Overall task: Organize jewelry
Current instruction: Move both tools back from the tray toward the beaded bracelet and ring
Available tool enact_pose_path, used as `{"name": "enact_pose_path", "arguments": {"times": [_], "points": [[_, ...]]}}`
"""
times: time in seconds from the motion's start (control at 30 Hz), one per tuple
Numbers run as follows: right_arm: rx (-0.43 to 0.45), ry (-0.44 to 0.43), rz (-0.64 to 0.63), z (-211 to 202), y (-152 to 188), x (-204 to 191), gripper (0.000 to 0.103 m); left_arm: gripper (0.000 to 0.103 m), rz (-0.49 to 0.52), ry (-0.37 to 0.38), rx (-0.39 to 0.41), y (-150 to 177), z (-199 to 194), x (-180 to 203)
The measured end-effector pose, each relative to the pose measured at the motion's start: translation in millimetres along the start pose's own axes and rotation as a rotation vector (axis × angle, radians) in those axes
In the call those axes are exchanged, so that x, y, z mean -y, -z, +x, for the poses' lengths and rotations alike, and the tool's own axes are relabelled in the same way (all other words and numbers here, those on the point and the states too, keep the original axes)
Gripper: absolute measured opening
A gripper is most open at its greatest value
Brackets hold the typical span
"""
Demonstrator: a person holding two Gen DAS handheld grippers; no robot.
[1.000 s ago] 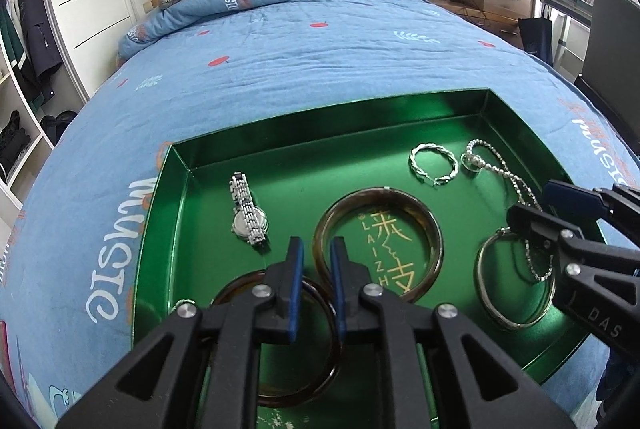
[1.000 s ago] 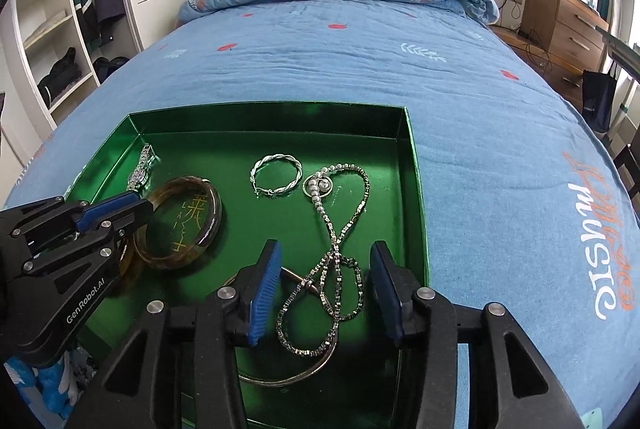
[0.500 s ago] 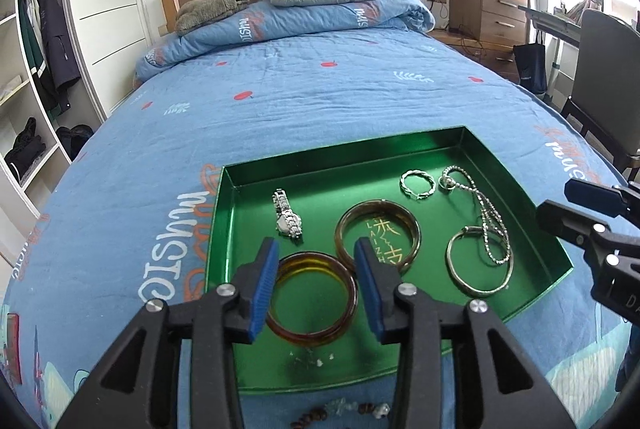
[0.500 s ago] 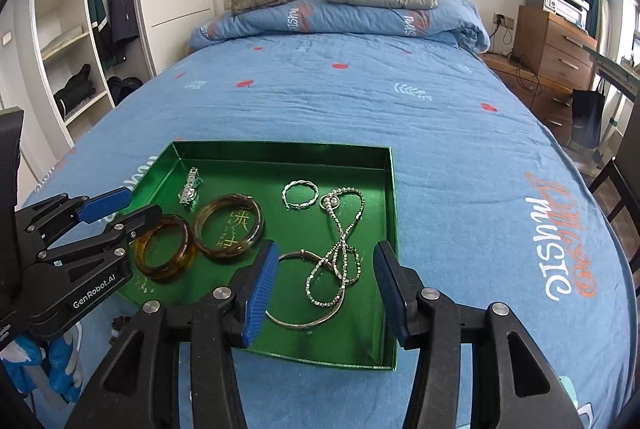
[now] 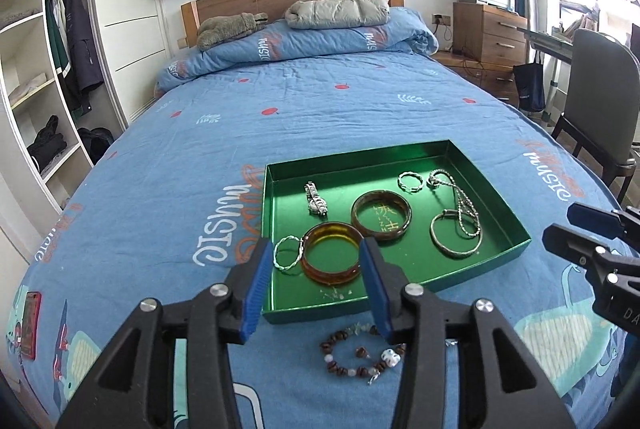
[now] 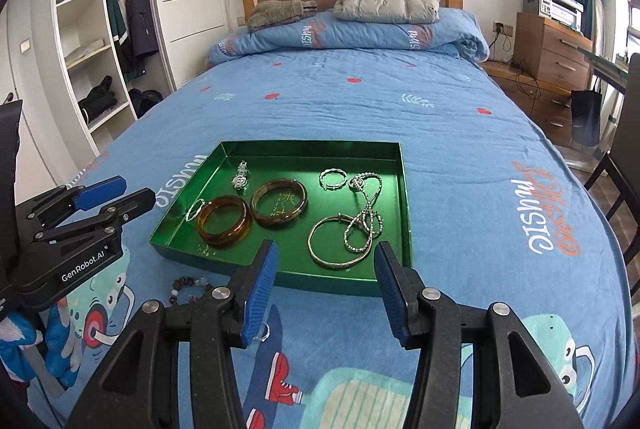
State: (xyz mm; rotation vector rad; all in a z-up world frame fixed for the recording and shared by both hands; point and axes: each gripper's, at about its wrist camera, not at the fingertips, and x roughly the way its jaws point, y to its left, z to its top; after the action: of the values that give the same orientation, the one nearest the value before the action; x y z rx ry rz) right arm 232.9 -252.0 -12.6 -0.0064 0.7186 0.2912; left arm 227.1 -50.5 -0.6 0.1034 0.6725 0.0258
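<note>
A green tray lies on the blue bedspread. It holds an amber bangle, a brown bangle, a watch, two twisted silver rings, a silver bangle and a chain necklace. A beaded bracelet lies on the bedspread in front of the tray. My left gripper is open and empty, above the tray's near edge. My right gripper is open and empty, pulled back from the tray.
A red phone lies at the bed's left edge. Folded duvet and pillows sit at the headboard. A wardrobe stands left, a wooden dresser and a chair right.
My left gripper opened, leaving the amber bangle in the tray, and drew back. My right gripper also pulled back and up, so the beaded bracelet now shows.
</note>
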Motion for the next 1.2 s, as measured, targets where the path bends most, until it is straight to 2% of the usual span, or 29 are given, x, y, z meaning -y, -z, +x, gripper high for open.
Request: {"name": "enact_pose_path", "arguments": {"times": [0.53,0.73,0.93,1.2], "points": [[0.045,-0.020,-0.012,-69.7,25.9,-27.9,0.049,0.043,-0.016,-0.032,0.031,27.3,-72.4,-32.2],[0.077,-0.021,-0.019,-100.4,33.2,-39.1,0.050,0.048,-0.043,-0.030,0.054,38.1,-104.9,-42.1],[0.106,-0.034,-0.020,-128.9,47.2,-48.6,0.050,0.049,-0.061,-0.044,0.073,52.5,-134.6,-54.7],[0.129,-0.046,0.000,-148.7,63.5,-48.2,0.050,0.049,-0.067,-0.047,0.070,67.8,-150.5,-63.8]]}}
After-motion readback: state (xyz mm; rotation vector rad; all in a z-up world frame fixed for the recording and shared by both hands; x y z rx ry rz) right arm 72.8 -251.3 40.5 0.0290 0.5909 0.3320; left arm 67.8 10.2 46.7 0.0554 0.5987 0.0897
